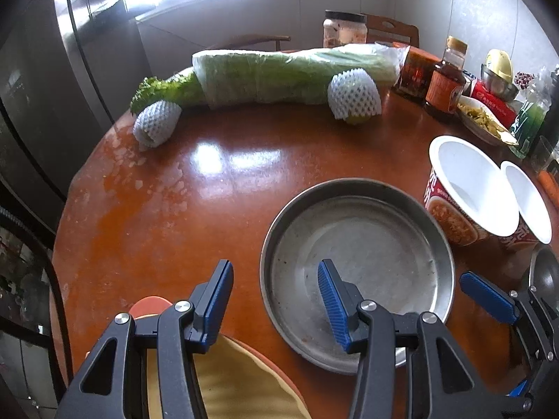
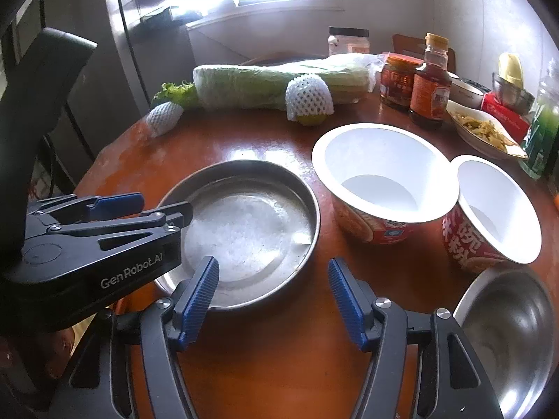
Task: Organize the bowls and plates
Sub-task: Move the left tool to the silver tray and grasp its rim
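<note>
A round steel plate (image 1: 356, 265) (image 2: 244, 230) lies near the front of the brown table (image 1: 174, 227). My left gripper (image 1: 275, 265) (image 2: 164, 207) is open and straddles the plate's left rim, one finger over the plate and one outside it. My right gripper (image 2: 272, 263) is open too, over the plate's near right rim; neither gripper's pads press on it. To the right stand a large paper bowl (image 2: 384, 171) (image 1: 468, 188) and a smaller paper bowl (image 2: 496, 206) (image 1: 527, 202), both empty. A steel bowl (image 2: 510, 331) (image 1: 545, 276) sits at the near right.
A wrapped cabbage (image 1: 279, 73) and two foam-netted fruits (image 1: 354, 94) (image 1: 155, 124) lie along the far side. Jars, sauce bottles (image 2: 428, 83) and a dish of food (image 2: 482, 129) crowd the back right. A yellow and orange thing (image 1: 237, 380) lies under the left gripper at the near edge.
</note>
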Demonstrator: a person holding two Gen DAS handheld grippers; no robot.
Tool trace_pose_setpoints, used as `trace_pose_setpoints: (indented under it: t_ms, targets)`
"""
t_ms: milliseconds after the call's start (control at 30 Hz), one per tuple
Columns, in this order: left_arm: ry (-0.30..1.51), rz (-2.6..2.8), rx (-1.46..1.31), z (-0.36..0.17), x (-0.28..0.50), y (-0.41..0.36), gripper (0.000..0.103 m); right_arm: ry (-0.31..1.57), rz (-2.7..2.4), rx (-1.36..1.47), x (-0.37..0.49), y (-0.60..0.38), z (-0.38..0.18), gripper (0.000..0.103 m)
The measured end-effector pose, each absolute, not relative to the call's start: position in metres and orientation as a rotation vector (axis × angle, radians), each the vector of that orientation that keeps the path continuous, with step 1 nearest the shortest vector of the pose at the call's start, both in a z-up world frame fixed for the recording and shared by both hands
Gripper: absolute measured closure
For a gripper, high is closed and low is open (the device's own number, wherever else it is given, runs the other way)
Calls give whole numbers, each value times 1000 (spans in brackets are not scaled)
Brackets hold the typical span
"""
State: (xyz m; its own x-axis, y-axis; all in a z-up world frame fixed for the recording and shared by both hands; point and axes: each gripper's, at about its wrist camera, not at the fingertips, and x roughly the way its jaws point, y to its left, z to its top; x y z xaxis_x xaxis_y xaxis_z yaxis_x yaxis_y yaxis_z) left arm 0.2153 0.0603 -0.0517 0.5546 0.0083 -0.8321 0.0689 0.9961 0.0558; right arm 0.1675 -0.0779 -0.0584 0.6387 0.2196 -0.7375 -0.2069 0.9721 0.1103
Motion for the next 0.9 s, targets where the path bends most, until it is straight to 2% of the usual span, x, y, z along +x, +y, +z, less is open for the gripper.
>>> trace_pose_setpoints:
  t_ms: [167,900]
  targets:
    - [992,-76,89,-54,214,58,53,849,250,-2,168,-75,-62,52]
    - [987,-137,169,-44,182,48,53,870,263,-95,132,-70,-59,53]
